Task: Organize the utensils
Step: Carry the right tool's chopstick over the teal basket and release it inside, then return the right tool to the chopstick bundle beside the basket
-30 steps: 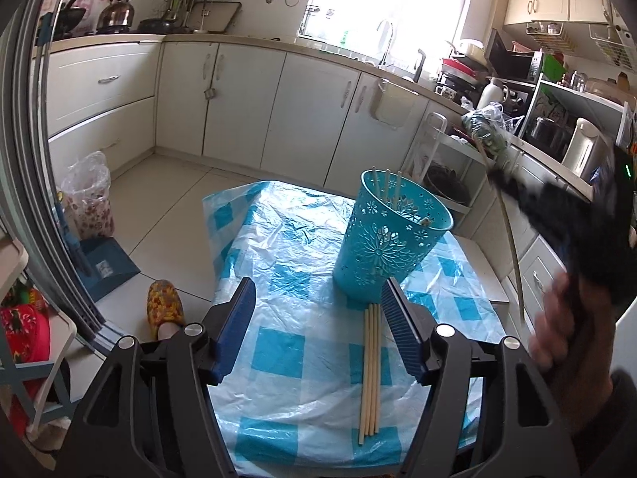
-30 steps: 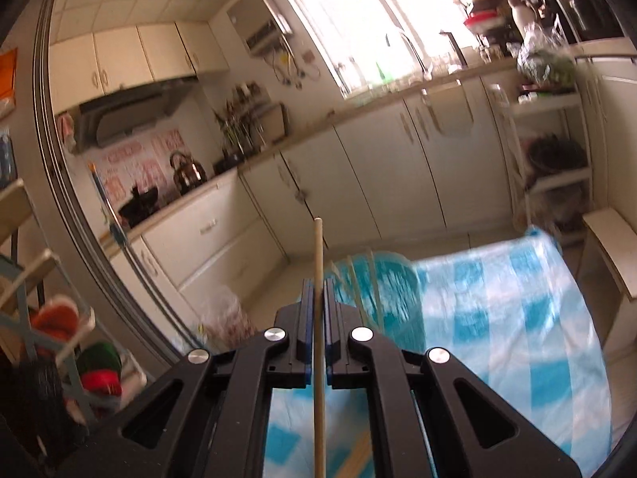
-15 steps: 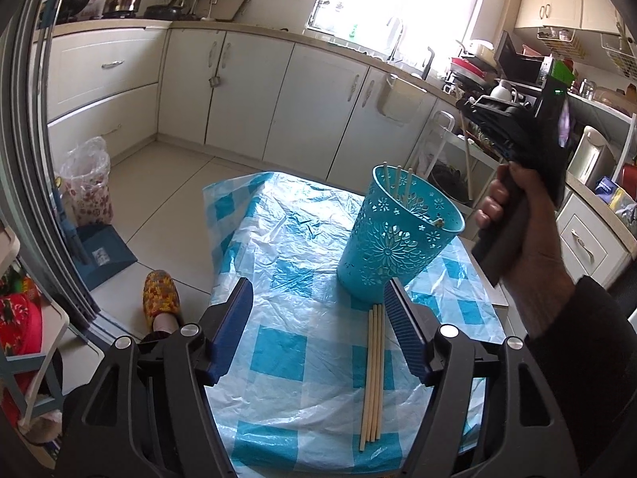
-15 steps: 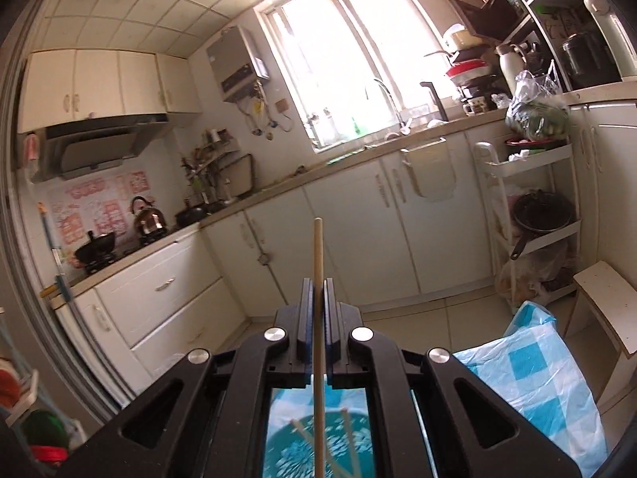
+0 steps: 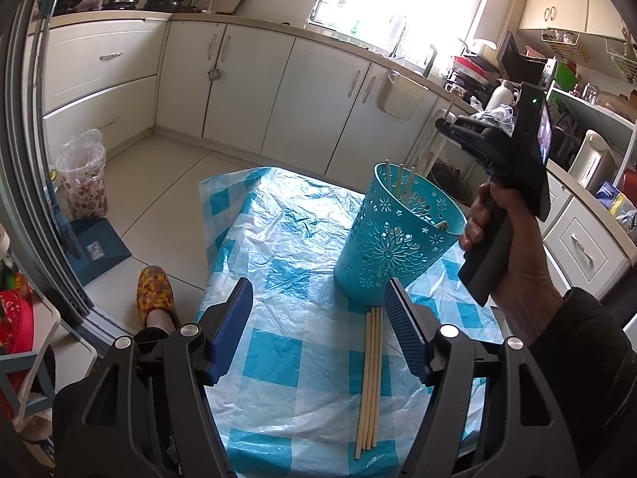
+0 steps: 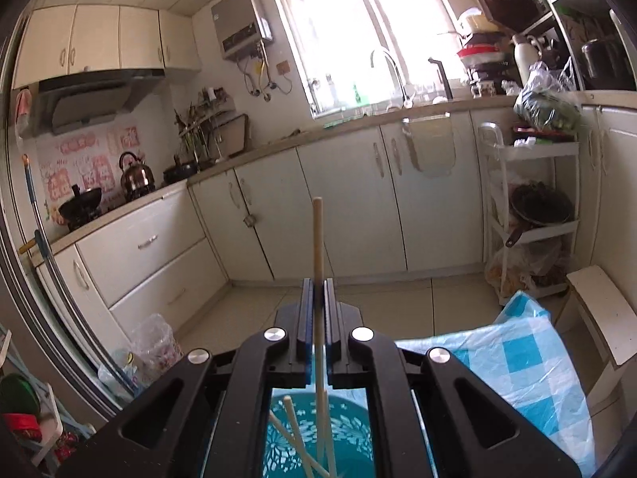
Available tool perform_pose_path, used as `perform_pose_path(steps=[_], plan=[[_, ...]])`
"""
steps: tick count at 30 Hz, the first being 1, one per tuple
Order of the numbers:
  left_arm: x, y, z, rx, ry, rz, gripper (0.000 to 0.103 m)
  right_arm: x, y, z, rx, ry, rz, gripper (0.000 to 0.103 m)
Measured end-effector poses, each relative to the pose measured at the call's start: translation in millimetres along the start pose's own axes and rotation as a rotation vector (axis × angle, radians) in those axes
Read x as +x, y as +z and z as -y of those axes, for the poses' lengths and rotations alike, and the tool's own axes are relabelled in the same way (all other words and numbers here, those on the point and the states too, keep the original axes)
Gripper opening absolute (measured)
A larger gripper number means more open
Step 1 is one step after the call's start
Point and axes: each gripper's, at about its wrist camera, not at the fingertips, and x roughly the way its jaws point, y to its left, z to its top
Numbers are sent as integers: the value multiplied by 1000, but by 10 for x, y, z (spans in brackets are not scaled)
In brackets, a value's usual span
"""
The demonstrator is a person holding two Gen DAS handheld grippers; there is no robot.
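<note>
wooden chopstick (image 6: 317,239) upright, tip up | right gripper (image 6: 317,285) clamps it over teal basket (image 5: 398,239) | left gripper (image 5: 318,298) wide, empty

No text, label, brand or number can be read in either view; the pink wall decals (image 6: 85,167) behind the stove carry marks too blurred to make out, and the small sticker on the blue dustpan (image 5: 94,247) is too small to tell
</note>
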Motion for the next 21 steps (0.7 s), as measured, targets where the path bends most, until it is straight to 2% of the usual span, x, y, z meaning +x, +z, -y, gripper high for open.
perform_pose_path(steps=[7,11,17,20,21], plan=[[-81,30,15,-4,-4,11,66,-23,-161,-98,-55,40,-91,6],[-200,40,50,9,1,39,68,-151,-205,-100,-64,48,-113,6],[-407,42,94,32,5,78,71,-685,-243,-99,-26,47,-63,7],[-499,28,120,37,4,91,73,-1010,-346,-145,-27,31,-49,14],[-525,25,127,37,3,94,73,-1135,-401,-168,-32,21,-46,19]])
